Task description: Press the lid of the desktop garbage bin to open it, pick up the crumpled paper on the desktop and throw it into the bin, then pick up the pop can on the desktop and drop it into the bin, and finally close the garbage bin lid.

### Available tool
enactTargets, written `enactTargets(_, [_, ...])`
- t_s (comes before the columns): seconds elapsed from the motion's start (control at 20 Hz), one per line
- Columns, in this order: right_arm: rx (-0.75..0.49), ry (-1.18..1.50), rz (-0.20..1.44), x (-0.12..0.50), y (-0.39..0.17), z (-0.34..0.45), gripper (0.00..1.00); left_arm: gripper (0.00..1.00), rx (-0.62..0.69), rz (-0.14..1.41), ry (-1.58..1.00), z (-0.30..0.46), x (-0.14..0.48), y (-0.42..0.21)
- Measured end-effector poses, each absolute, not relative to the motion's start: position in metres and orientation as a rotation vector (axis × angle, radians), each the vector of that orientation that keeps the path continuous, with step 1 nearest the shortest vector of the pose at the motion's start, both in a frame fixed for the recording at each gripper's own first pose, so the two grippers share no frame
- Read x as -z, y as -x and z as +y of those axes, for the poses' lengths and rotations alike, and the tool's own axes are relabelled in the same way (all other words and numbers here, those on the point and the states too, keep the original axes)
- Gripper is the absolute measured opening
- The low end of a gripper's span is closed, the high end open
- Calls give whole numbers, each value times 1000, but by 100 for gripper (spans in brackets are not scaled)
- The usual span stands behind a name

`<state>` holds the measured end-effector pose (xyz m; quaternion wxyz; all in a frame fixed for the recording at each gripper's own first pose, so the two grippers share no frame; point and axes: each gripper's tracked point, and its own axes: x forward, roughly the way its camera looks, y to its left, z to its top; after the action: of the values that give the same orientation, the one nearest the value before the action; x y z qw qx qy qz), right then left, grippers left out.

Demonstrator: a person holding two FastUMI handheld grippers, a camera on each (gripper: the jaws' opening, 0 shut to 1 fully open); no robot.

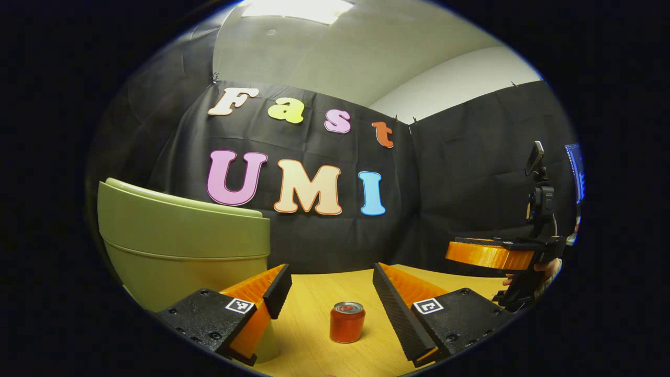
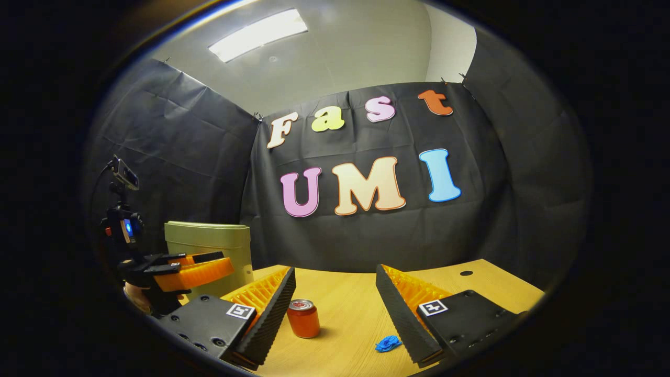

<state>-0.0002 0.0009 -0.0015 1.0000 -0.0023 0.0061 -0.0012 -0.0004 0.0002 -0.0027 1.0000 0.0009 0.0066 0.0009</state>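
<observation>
We hold both grippers low over the tabletop [image 2: 471,285], and the bin [image 1: 183,246] stands at the far left with its lid [image 1: 178,201] down, so by our judgement the first step, pressing that lid open, is the one in hand. The left gripper [image 1: 331,296] has its jaws spread wide with nothing between them; the bin sits just left of its left finger. The right gripper [image 2: 335,306] is also released, jaws wide apart and empty.

The pop can [image 2: 303,318] stands upright near the middle of the tabletop, close in front of us, and the crumpled paper [image 2: 388,343], a small blue wad, lies to its right, just beside the right gripper's right finger. Can and paper are apart from each other and from the bin.

To do the press well, we'd take the left gripper, since it is nearest, and bring one fingertip straight down on the lid top rather than shoving sideways, because a light bin could slide. We cannot tell from here where the lid's press point lies, so we'd try near its front edge, and keep the right gripper back from the can so nothing gets knocked over
</observation>
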Motion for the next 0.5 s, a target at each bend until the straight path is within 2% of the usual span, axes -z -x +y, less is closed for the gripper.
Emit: enactTargets(0.5, [-6, 16, 25, 4, -2, 3, 97, 94, 3, 18, 2, -1, 4, 0])
